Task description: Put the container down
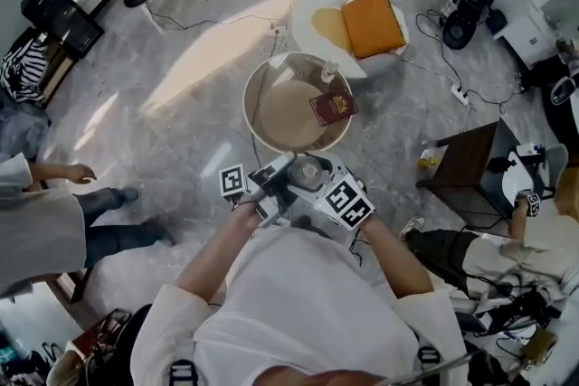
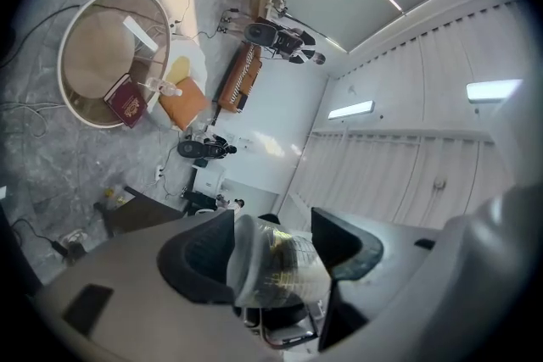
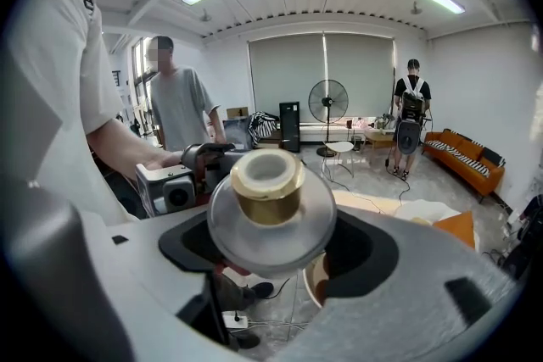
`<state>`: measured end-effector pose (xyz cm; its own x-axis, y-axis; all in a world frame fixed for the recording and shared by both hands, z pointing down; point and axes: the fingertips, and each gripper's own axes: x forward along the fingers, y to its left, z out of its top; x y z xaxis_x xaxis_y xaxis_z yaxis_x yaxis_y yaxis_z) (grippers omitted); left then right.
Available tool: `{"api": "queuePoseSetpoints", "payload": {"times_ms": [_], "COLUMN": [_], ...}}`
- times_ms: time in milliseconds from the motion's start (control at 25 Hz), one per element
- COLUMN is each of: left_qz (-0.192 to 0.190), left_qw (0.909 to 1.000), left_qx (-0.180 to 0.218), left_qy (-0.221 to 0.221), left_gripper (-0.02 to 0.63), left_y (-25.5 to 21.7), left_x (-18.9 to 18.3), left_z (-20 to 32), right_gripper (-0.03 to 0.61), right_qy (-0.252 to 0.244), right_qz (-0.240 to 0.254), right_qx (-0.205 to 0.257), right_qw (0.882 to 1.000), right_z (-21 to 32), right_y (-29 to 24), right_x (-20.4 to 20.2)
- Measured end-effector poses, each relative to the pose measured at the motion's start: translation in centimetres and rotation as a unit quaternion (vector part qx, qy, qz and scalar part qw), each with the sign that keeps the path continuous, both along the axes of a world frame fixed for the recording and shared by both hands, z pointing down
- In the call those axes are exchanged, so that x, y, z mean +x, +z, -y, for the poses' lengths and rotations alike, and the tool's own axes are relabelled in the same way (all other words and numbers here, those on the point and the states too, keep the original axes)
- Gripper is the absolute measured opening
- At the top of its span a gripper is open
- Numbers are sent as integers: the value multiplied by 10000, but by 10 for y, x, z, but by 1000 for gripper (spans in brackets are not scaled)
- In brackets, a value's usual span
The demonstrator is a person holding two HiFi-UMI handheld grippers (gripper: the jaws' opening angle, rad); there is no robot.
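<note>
A clear round container (image 1: 309, 171) with a gold cap is held in the air close to my chest, above the floor and just short of the round table (image 1: 249, 104). My right gripper (image 1: 318, 187) is shut on it. In the right gripper view the container (image 3: 270, 208) fills the gap of the right gripper (image 3: 271, 248), cap towards the camera. My left gripper (image 1: 276, 174) reaches in from the left. In the left gripper view the container (image 2: 276, 263) sits side-on in the left gripper (image 2: 270, 257), touching both dark pads.
A dark red booklet (image 1: 332, 107) lies on the round table, and it also shows there in the left gripper view (image 2: 127, 104). Behind stands a white armchair (image 1: 317, 4) with an orange cushion (image 1: 371, 23). A dark side table (image 1: 470, 160) is at the right. People sit at the left (image 1: 36, 221) and right (image 1: 534, 240).
</note>
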<state>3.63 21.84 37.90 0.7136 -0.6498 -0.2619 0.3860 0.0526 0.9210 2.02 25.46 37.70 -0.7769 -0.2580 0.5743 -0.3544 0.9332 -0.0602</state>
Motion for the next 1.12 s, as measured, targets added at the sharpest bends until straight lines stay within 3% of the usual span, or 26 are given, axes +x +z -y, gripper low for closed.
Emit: {"api": "queuePoseSetpoints", "payload": {"times_ms": [680, 1120], "left_qz": [57, 64], "left_qw": [9952, 9917], "left_qx": [-110, -127], "left_qy": [973, 1278], "left_gripper": [273, 273], "left_y": [18, 29], "left_x": [-73, -76], "left_z": [105, 138], "right_gripper": [339, 339], "right_qy": [931, 1231], "right_qz": [-16, -84], "right_qx": [-144, -177], "right_qw": [9956, 9922], "right_z": [109, 143], "right_y": [16, 27], "right_x": [-80, -84]}}
